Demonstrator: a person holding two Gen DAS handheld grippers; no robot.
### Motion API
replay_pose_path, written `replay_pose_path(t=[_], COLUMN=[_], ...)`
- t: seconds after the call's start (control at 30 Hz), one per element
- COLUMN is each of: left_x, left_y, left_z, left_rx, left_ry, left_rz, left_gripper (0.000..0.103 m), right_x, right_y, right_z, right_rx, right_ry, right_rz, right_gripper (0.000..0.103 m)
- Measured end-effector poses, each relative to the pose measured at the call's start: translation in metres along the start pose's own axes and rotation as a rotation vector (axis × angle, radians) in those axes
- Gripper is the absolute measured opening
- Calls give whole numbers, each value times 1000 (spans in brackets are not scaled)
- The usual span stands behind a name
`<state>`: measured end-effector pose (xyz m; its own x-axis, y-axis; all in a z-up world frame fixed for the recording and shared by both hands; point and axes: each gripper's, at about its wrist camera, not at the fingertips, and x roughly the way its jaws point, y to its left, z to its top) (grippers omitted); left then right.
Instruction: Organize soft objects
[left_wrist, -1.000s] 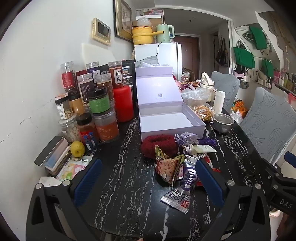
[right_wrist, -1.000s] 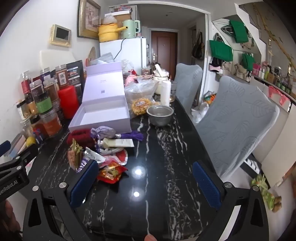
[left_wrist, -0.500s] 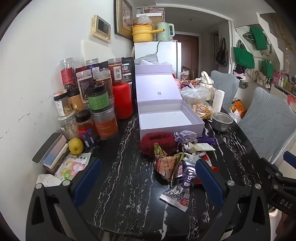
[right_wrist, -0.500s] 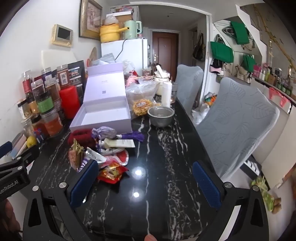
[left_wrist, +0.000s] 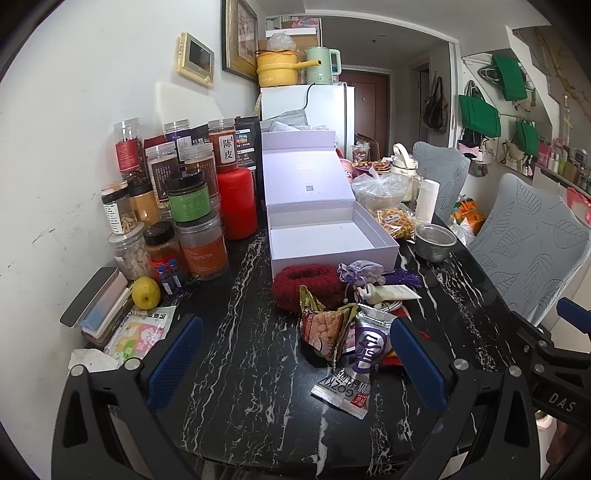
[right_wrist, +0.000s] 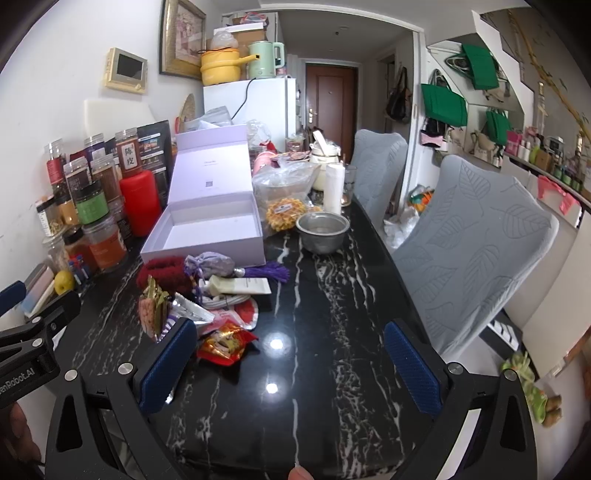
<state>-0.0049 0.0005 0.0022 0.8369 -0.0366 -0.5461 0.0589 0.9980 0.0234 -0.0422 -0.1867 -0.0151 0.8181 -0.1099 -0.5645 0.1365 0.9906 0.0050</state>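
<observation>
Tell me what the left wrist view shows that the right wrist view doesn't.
Only the left wrist view shows the sticker sheet and crumpled tissue by the wall, plus the purple GOZKI packet in full. Only the right wrist view shows the red snack packet clearly and the slippers on the floor. Both show the open box, red scrunchie, lavender pouch, tube and metal bowl.

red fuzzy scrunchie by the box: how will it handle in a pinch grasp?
The red fuzzy scrunchie looks plush and ring-shaped, so it will probably squash and droop rather than hold its form. Likely light, and its fuzzy pile should grip well. It lies flat against the open white box, so rolling seems unlikely.
</observation>
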Motion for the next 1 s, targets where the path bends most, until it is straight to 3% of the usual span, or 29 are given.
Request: replay_pose_path(t=[1.0], left_x=[-3], left_y=[-3], left_z=[0], left_rx=[16], left_ry=[-2], left_rz=[-9], left_gripper=[103], right_x=[-3], right_y=[2], right_z=[0], right_rx=[-4], right_ry=[-4], right_rz=[0], right_gripper=[103])
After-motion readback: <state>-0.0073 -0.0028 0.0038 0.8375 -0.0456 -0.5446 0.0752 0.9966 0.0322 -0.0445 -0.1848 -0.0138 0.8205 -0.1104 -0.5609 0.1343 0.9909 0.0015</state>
